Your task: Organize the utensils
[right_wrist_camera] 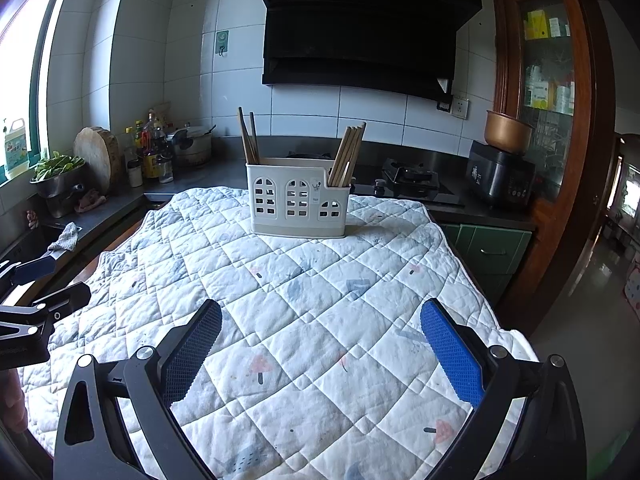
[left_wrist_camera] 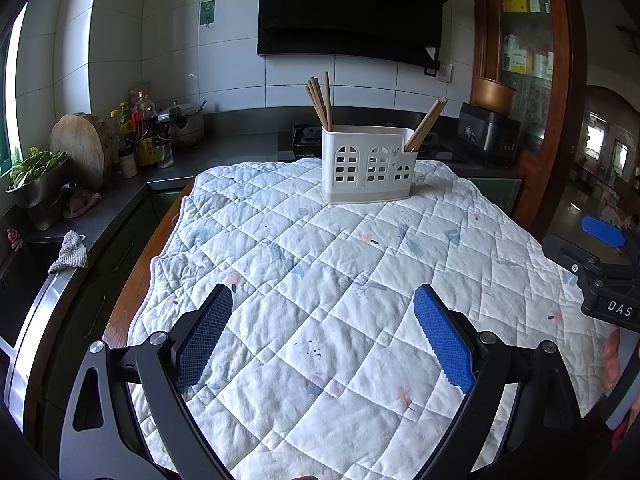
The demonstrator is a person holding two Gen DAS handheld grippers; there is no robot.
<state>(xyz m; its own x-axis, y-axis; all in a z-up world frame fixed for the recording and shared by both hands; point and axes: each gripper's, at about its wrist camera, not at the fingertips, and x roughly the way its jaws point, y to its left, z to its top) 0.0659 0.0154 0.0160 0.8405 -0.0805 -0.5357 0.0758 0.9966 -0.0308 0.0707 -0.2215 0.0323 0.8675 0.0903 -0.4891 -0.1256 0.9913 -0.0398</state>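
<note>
Quilt [left_wrist_camera: 340, 280] covers the surface [left_wrist_camera: 132, 292] — white, quilted, small printed motifs, wooden edge of the surface showing at the left. Black hood [right_wrist_camera: 360, 32] hangs on the tiled wall behind. Dark counter [right_wrist_camera: 200, 176] runs along the back and left, with a stove [right_wrist_camera: 408, 180], a black cooker [right_wrist_camera: 500, 176], a round wood board [right_wrist_camera: 98, 156], bottles [right_wrist_camera: 150, 148] and a metal bowl of greens [right_wrist_camera: 58, 178].

Left tongs [left_wrist_camera: 323, 336] released, blue pads spread wide, nothing between them, held above the near part of the quilt. Right tongs [right_wrist_camera: 321, 350] likewise released and empty, over the quilt's near right side. Each tongs shows at the edge of the other's view.

White holder [left_wrist_camera: 368, 164] stands upright on the far middle of the quilt, well apart from both tongs — arched cutouts on its front wall. Chopsticks [left_wrist_camera: 320, 100] stand in its left compartment, leaning a little left. A second bunch of chopsticks [right_wrist_camera: 348, 152] sits in the right compartment, tilted to the right. Middle compartment's contents cannot be seen.
</note>
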